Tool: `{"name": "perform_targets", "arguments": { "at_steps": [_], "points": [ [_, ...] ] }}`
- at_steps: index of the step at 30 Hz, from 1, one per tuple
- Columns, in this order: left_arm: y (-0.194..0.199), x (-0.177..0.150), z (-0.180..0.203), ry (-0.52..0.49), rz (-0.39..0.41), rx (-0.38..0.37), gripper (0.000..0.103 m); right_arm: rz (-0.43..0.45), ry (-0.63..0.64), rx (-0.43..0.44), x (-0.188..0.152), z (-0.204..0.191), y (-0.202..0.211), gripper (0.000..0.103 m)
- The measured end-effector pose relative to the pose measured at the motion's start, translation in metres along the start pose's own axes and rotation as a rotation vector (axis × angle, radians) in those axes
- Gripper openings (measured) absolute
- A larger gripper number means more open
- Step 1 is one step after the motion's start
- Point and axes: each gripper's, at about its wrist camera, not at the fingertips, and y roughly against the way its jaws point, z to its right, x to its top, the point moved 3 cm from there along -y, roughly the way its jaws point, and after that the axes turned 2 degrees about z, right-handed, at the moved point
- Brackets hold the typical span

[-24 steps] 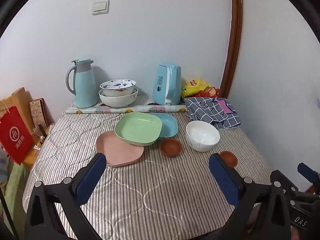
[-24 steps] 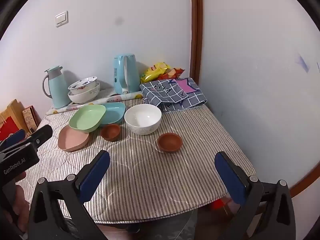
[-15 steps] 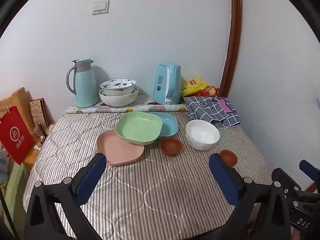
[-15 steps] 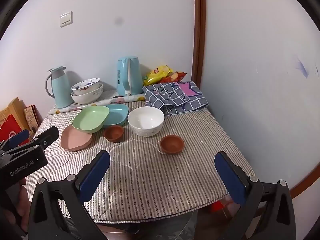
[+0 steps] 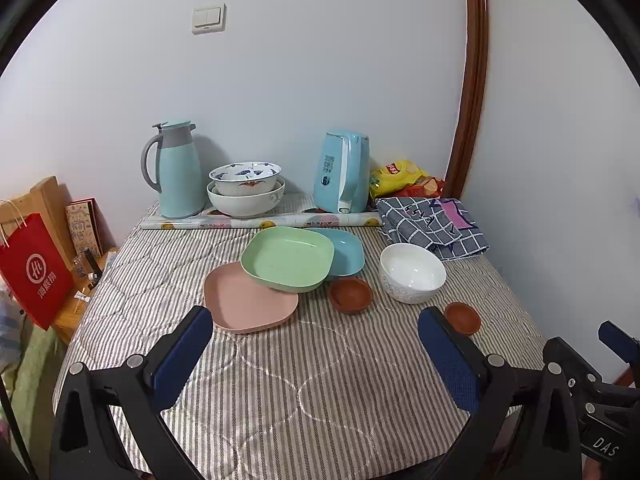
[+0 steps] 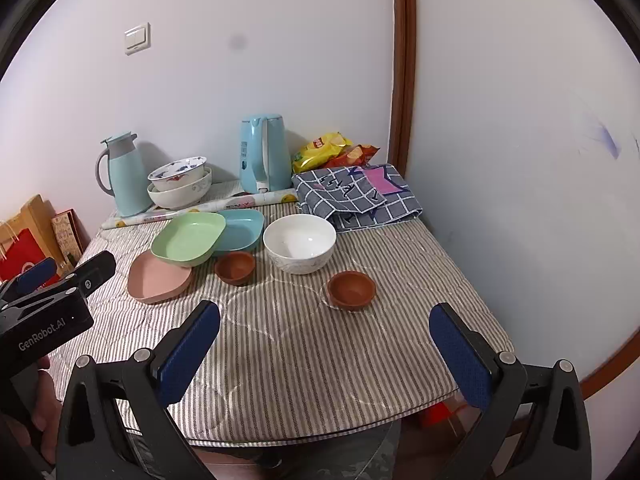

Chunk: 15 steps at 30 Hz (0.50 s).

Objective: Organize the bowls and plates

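Observation:
On the striped tablecloth a green plate (image 5: 288, 258) (image 6: 188, 239) rests tilted across a pink plate (image 5: 250, 300) (image 6: 158, 274) and a blue plate (image 5: 344, 250) (image 6: 242, 230). A white bowl (image 5: 412, 272) (image 6: 300, 243) stands to their right. Two small brown bowls sit in front: one (image 5: 350, 294) (image 6: 235, 267) by the plates, one (image 5: 462, 317) (image 6: 351, 290) further right. My left gripper (image 5: 316, 356) and right gripper (image 6: 324, 348) are both open and empty, held above the table's near edge, apart from all dishes.
At the back wall stand a thermos jug (image 5: 176, 170), two stacked patterned bowls (image 5: 246, 188), a blue kettle (image 5: 342, 178), snack bags (image 5: 400, 178) and a folded checked cloth (image 5: 432, 224). A red paper bag (image 5: 34, 272) stands left of the table. A wall bounds the right side.
Both grippers have moved slightly nearer to the table; the right view has shifted so the dishes sit more central. No dish has moved.

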Motion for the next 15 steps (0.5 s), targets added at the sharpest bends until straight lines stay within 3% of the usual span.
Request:
{"name": "perform_targets", "arguments": {
  "at_steps": [15],
  "points": [
    [0.0015,0.0006,-0.0011,-0.003,0.001,-0.001,0.103,-0.003,-0.011,0.004,-0.0040,0.0012,-0.0012,0.103]
  ]
}}
